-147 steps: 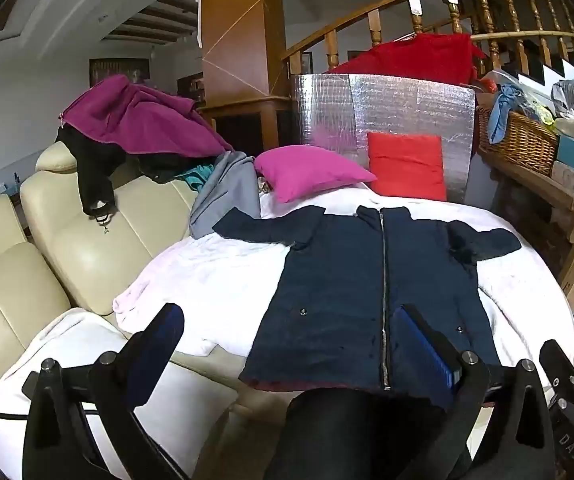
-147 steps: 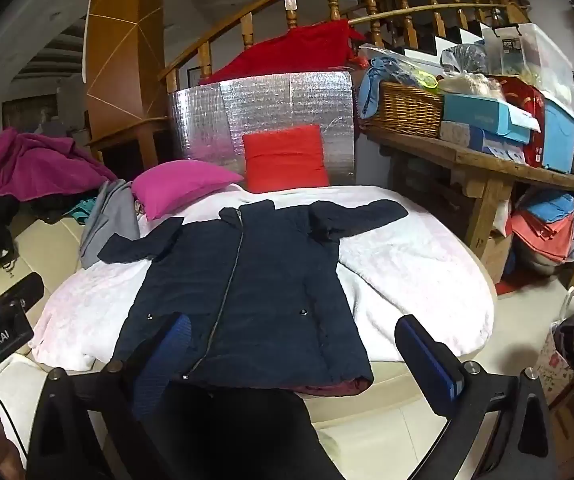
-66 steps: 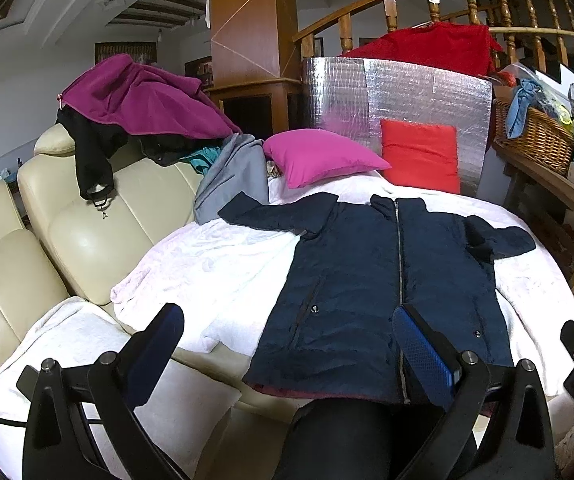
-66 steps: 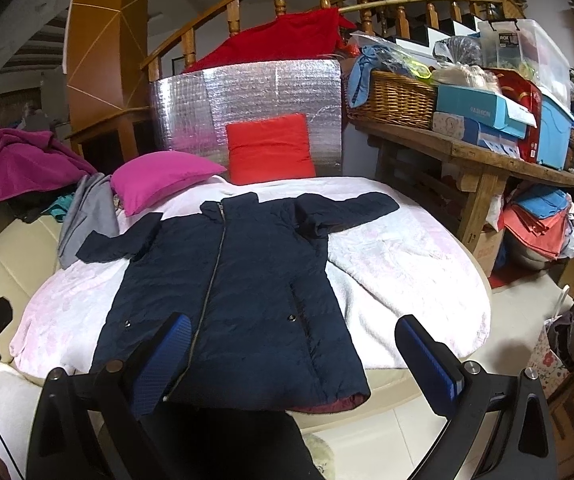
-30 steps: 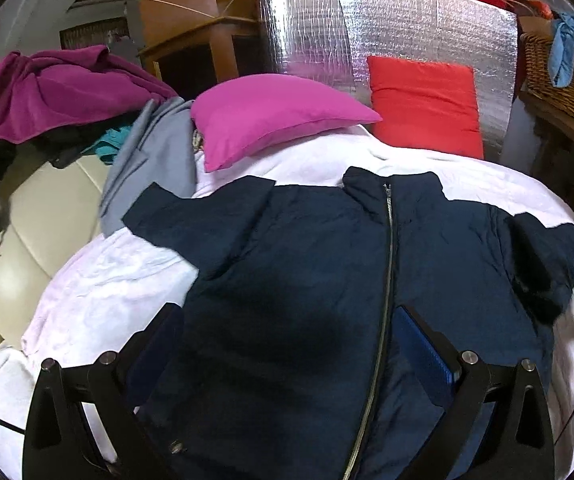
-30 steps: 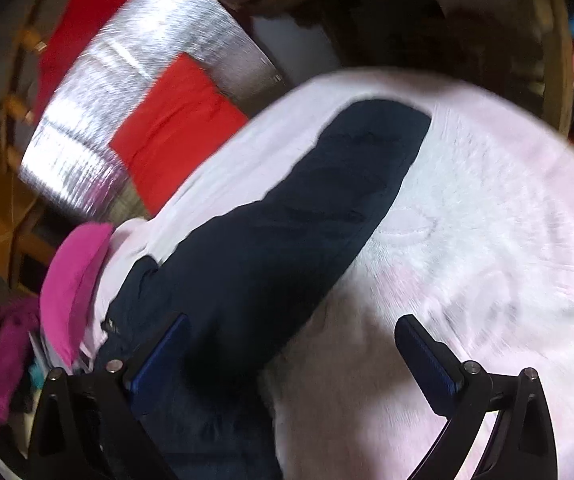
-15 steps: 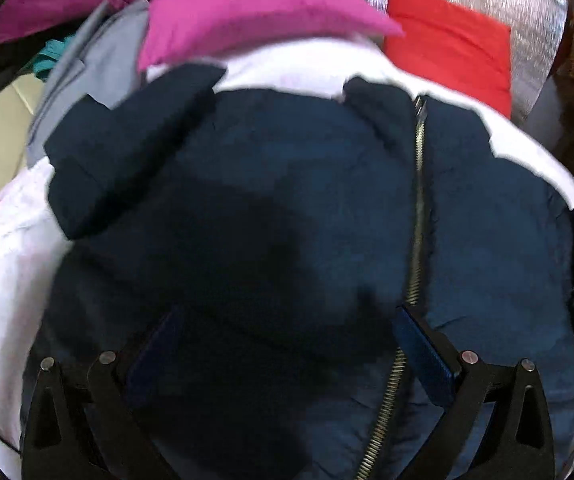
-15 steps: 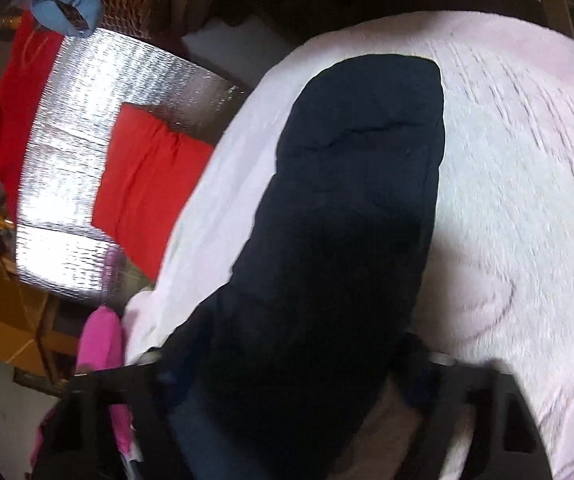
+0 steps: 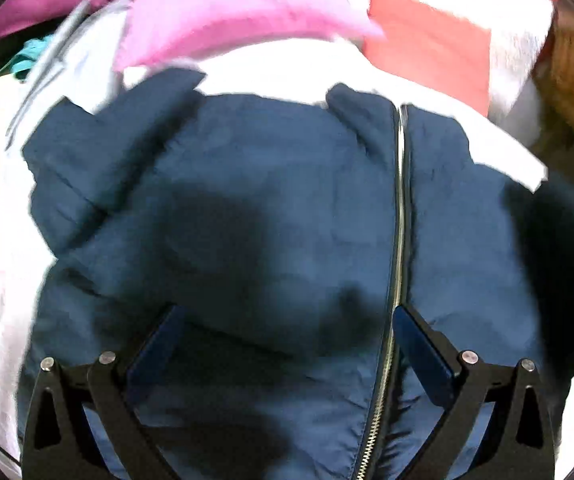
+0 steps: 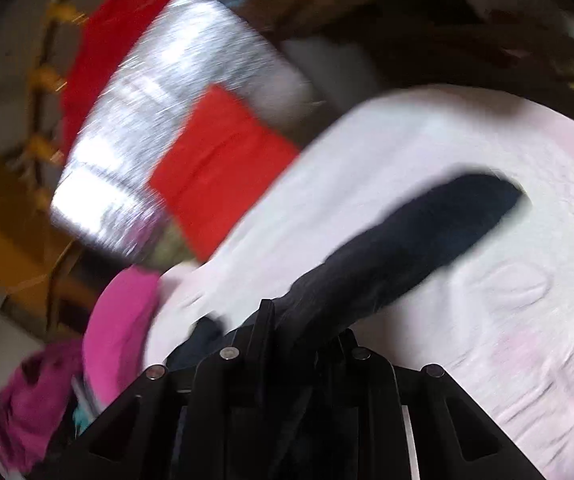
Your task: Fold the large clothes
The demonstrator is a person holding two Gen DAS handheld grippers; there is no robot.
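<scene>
1. The navy jacket (image 9: 271, 208) lies flat on the pale blanket (image 10: 487, 352), zip (image 9: 401, 216) running lengthwise, collar toward the pink cushion (image 9: 223, 12) and red cushion (image 9: 431, 48).
2. The left gripper (image 9: 287, 344) tilts down over the jacket's chest, jaws wide apart, nothing between them.
3. The right gripper (image 10: 303, 332) has just been closing and is clamped on the sleeve (image 10: 419, 236), whose cuff points away across the blanket.

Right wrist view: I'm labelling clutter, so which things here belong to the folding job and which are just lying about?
Job: navy jacket sleeve, pinched in the right tongs; pale pink blanket beneath it.

Lying about: red cushion, pink pillow, silver foil panel, magenta garment.
</scene>
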